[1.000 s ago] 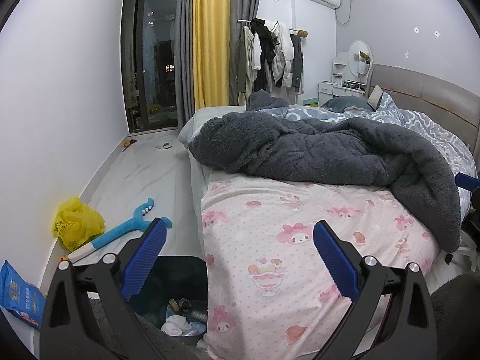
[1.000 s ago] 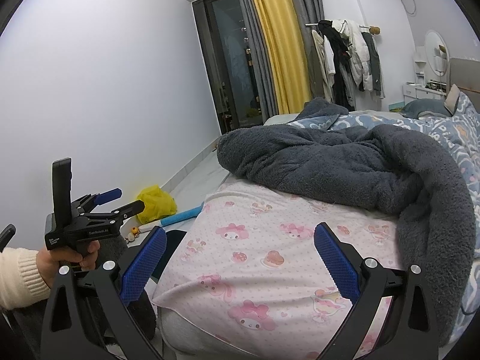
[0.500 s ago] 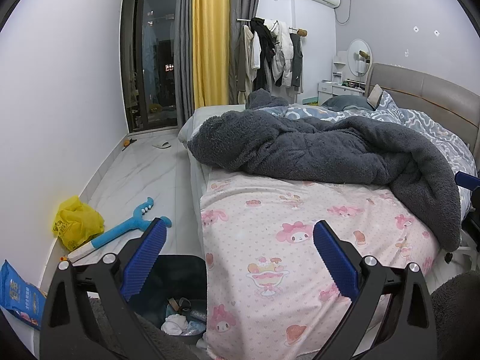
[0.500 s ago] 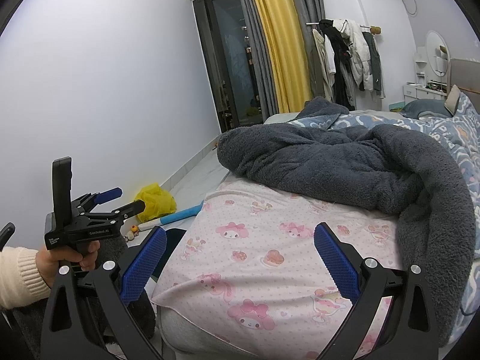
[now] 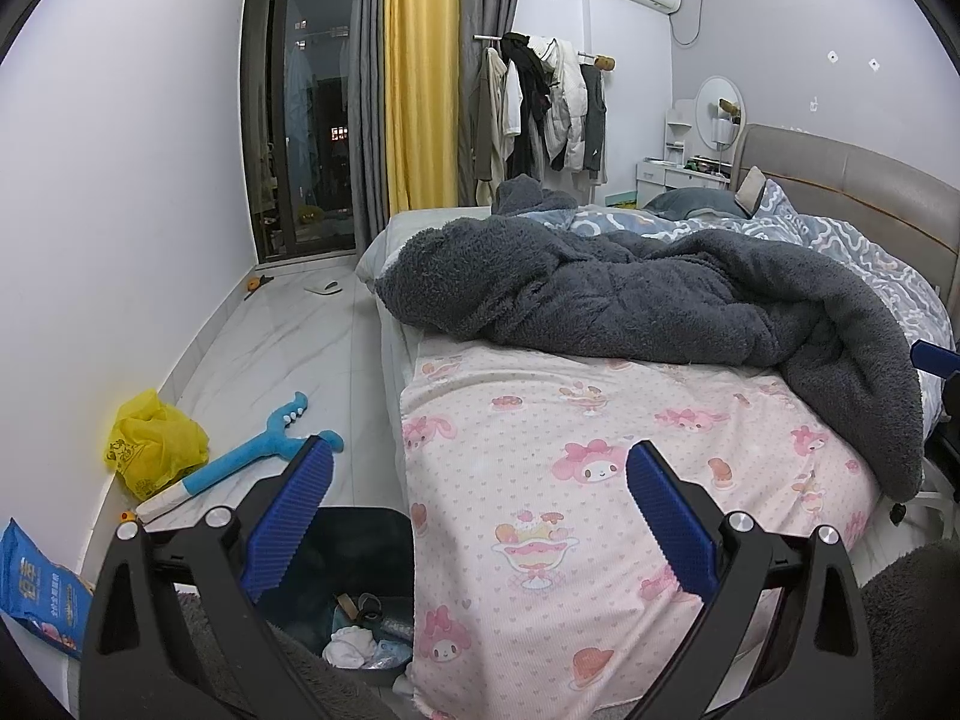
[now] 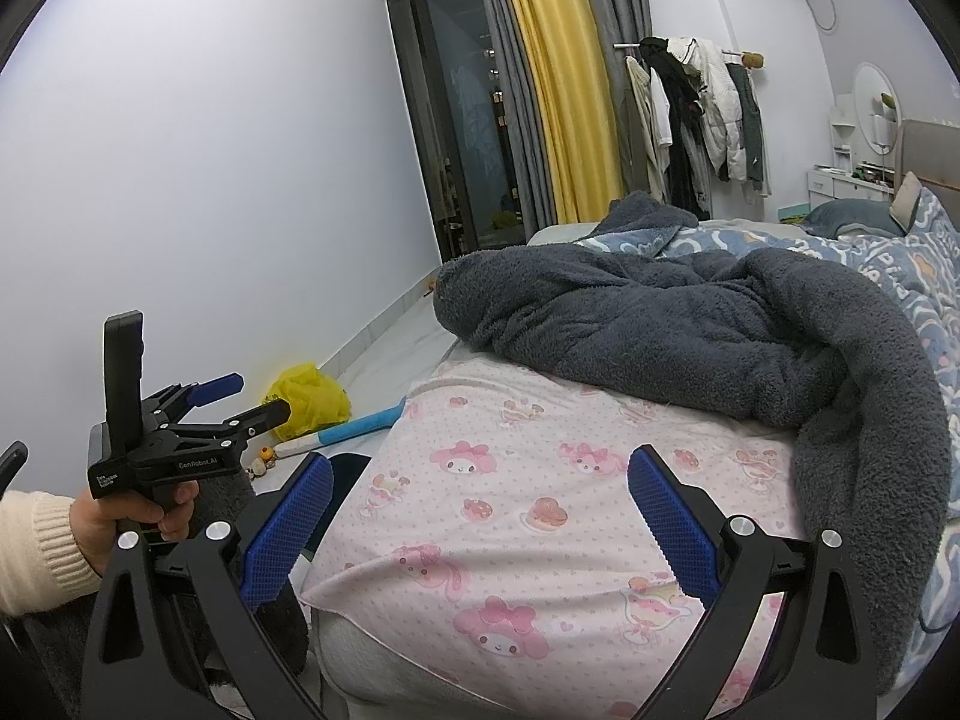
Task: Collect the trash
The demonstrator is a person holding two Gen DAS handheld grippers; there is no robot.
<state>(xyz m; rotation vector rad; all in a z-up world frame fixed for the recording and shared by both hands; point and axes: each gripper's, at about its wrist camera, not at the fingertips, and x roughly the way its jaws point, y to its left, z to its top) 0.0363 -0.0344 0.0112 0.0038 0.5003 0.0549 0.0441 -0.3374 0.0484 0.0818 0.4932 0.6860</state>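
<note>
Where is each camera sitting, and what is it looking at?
Left wrist: sits on the left claw, low by the black bin, facing the bed and floor; only its open blue fingers show.
Right wrist: sits on the right claw, over the bed; shows the left claw and hand.
Both see the grey blanket, yellow bag.

The right gripper [image 6: 480, 516] is held spread wide above the pink cartoon-print sheet [image 6: 516, 510], nothing between its pads.

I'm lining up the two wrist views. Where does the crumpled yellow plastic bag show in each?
Left wrist: yellow plastic bag lies lower left, on the floor against the wall.
Right wrist: the bag sits left of centre, behind the left gripper.
Shared landmark: blue toy beside it.
</note>
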